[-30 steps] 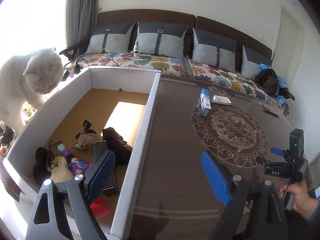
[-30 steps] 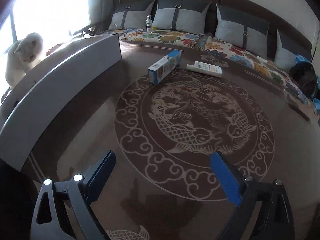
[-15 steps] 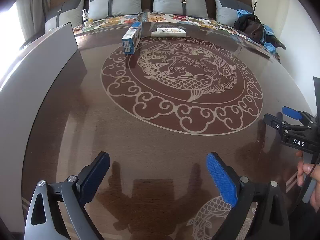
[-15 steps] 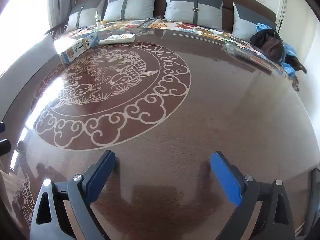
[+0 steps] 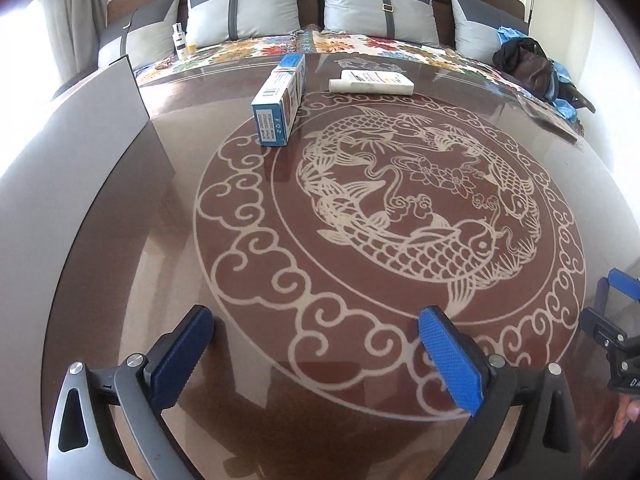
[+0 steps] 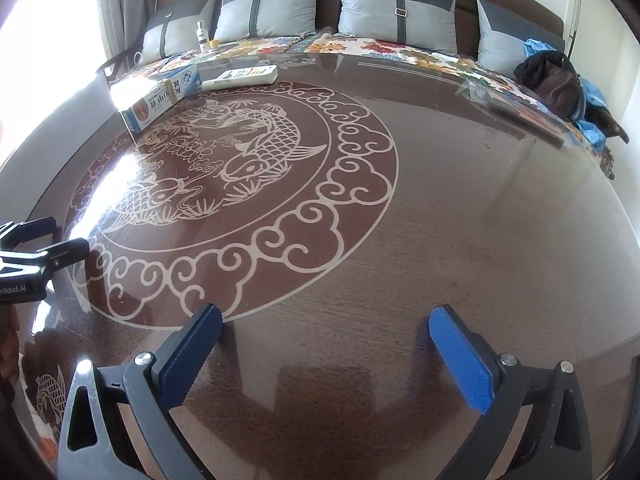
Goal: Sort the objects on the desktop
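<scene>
Both tools, left tool (image 5: 312, 360) and right tool (image 6: 324, 356), are opening, empty. Blue-and-white cardboard box (image 5: 279, 99) near the bench's far-left edge looks light, stiff; I'd pinch its long sides.

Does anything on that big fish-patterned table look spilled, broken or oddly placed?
Nothing stands out. The blue-and-white cardboard box and the flat white packet lie intact at the far side of the glossy brown table, with no spill visible.
</scene>
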`<action>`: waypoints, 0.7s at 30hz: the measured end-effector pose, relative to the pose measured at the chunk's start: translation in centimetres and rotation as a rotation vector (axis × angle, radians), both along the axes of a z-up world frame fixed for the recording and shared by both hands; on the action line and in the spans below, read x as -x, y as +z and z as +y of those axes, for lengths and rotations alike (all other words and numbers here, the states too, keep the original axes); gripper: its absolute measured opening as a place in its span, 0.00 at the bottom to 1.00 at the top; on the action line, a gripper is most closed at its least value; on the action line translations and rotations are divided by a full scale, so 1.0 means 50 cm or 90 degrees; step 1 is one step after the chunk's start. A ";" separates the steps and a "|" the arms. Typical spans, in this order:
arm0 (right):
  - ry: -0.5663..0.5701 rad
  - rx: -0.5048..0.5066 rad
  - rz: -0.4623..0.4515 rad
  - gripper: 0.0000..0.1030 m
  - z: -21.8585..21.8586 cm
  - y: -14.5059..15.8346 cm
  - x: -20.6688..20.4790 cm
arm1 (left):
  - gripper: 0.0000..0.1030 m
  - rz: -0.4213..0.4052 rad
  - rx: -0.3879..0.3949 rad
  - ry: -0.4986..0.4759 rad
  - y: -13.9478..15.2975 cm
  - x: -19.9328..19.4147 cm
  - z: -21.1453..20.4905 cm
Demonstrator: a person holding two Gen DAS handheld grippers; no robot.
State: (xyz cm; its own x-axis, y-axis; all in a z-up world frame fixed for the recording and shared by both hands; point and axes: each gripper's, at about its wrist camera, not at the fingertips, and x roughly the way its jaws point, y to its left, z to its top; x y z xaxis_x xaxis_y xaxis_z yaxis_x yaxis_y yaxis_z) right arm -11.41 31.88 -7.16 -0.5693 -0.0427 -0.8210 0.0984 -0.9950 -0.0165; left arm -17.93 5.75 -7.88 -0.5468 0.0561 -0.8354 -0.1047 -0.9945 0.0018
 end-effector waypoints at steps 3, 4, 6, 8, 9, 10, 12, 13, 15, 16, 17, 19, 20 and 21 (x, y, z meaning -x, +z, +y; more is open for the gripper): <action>0.000 0.000 0.000 1.00 -0.001 0.000 0.001 | 1.00 0.000 0.000 -0.001 0.001 0.050 -0.013; 0.000 0.000 0.000 1.00 -0.002 -0.001 0.001 | 1.00 0.001 0.000 -0.001 0.001 0.067 -0.018; 0.000 0.000 0.000 1.00 -0.001 -0.001 0.001 | 1.00 0.010 -0.003 0.000 0.000 0.096 -0.030; 0.001 0.001 0.000 1.00 -0.002 -0.001 0.002 | 1.00 0.015 -0.004 0.011 -0.001 0.126 -0.042; 0.002 0.001 0.000 1.00 -0.002 -0.001 0.003 | 1.00 0.013 -0.003 0.018 -0.001 0.142 -0.048; 0.003 0.001 0.000 1.00 -0.002 -0.001 0.004 | 1.00 0.010 -0.003 0.026 0.000 0.160 -0.052; 0.003 0.001 0.001 1.00 -0.002 -0.001 0.003 | 1.00 0.000 -0.001 0.037 0.000 0.198 -0.059; 0.003 0.001 0.000 1.00 -0.002 -0.001 0.004 | 1.00 -0.007 -0.001 0.044 0.001 0.218 -0.062; 0.003 0.001 0.000 1.00 -0.002 0.000 0.004 | 1.00 -0.021 0.000 0.060 0.002 0.258 -0.069; 0.003 0.001 0.000 1.00 -0.002 -0.001 0.004 | 1.00 -0.029 0.000 0.069 0.002 0.279 -0.072; 0.003 0.001 0.000 1.00 -0.003 0.000 0.004 | 1.00 -0.036 0.000 0.078 0.002 0.299 -0.075; 0.003 0.001 0.000 1.00 -0.003 0.000 0.004 | 1.00 -0.046 0.000 0.094 0.002 0.336 -0.079; 0.003 0.001 0.000 1.00 -0.003 -0.001 0.004 | 1.00 -0.047 0.000 0.101 0.002 0.352 -0.081; 0.003 0.001 0.000 1.00 -0.003 -0.001 0.004 | 1.00 -0.045 -0.001 0.107 0.002 0.365 -0.083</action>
